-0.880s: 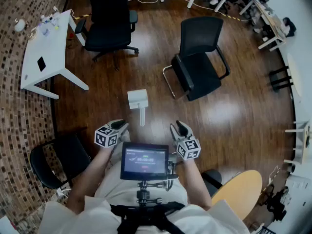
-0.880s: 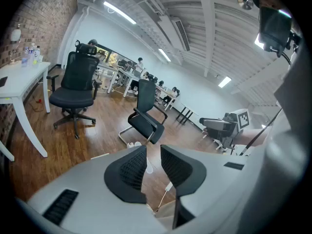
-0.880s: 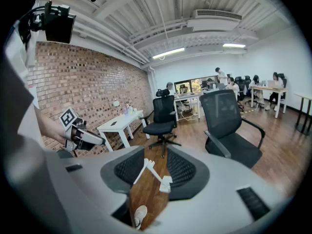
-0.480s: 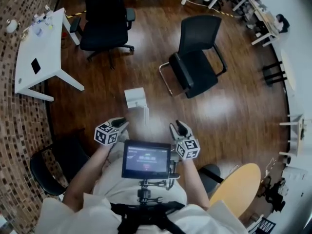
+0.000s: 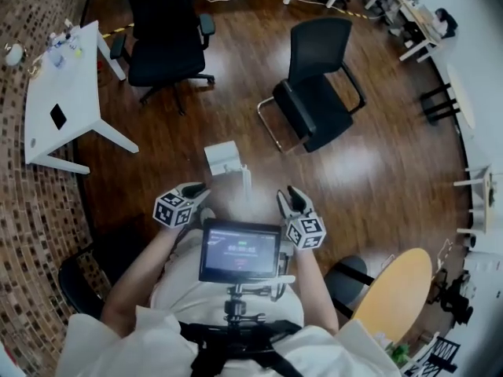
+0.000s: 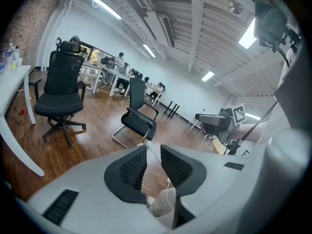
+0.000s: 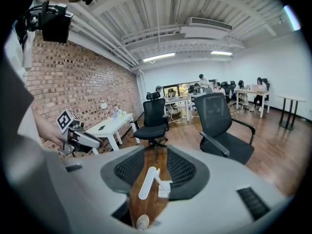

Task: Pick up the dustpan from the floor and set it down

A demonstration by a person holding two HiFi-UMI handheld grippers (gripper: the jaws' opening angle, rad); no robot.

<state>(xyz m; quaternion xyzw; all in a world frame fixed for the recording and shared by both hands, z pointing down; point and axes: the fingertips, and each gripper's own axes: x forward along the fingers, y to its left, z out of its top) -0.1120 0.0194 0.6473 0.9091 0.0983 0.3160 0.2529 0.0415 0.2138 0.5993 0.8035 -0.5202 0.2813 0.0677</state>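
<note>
Item: white dustpan (image 5: 222,159), one piece, lying on the wooden floor (image 5: 377,171).
Location: just ahead of both my grippers and between their lines, and well apart from the furniture.
Build, as I judged it: moulded plastic, light, stiff, not fragile. The smooth surface was likely to slip in a shallow pinch.
Hold point: the handle (image 5: 245,181), a slim bar running from the pan back toward me. I rated it the best place, gripped across its width and near the pan for balance.
Left gripper (image 5: 196,192): jaws a little apart with nothing between them but bare floor. It was tilted downward.
Right gripper (image 5: 292,199): jaws spread and empty. The dustpan was framed in the gap, farther off on the floor and untouched.
Nearby: black sled-base chair (image 5: 314,85) beyond the pan to the right, castor chair (image 5: 165,38) and white table (image 5: 59,93) to the left, and round table (image 5: 393,289) at my right.
Obstructions: none on the direct path. The chest-mounted screen (image 5: 240,251) hid the floor close to me.
</note>
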